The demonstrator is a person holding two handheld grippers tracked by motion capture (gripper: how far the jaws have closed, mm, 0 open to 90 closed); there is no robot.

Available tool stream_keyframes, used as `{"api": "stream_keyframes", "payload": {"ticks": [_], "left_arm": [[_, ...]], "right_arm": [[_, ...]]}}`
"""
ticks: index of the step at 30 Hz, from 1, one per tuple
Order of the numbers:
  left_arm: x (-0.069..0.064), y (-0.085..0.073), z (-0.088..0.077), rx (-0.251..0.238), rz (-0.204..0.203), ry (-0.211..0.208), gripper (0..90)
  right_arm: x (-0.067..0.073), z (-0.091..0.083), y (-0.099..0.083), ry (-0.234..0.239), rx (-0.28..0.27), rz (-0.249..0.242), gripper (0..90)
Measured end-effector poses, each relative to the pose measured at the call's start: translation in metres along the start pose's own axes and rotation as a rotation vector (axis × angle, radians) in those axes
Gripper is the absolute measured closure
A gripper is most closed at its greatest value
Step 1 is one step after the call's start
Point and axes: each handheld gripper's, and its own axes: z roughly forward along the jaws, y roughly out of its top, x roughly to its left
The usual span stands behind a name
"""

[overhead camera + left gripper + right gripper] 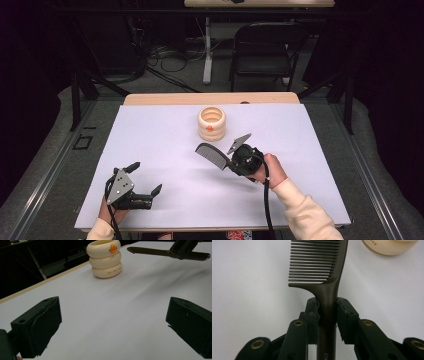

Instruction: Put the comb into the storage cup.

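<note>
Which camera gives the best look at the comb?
The right gripper view: the comb fills it, teeth and handle sharp. The high view shows it small, over the table; the left gripper view shows it edge-on, far off.

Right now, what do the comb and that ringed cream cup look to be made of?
Comb, held in the right gripper: likely hard plastic, dark with a dull satin sheen, its thin teeth evenly moulded. Cup: looks like soft plastic or silicone, cream and matte with rounded stacked rings and a printed orange mark; ceramic cannot be ruled out.
</note>
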Motion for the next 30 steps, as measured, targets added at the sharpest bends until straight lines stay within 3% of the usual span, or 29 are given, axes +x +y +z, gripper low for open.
{"api": "stream_keyframes", "payload": {"ticks": [30], "left_arm": [[0.0,0.0,0.0,-0.004,-0.005,0.001,0.2]], "right_arm": [[-0.012,-0.008,-0.003,-0.052,-0.092,0.05,71.8]]}}
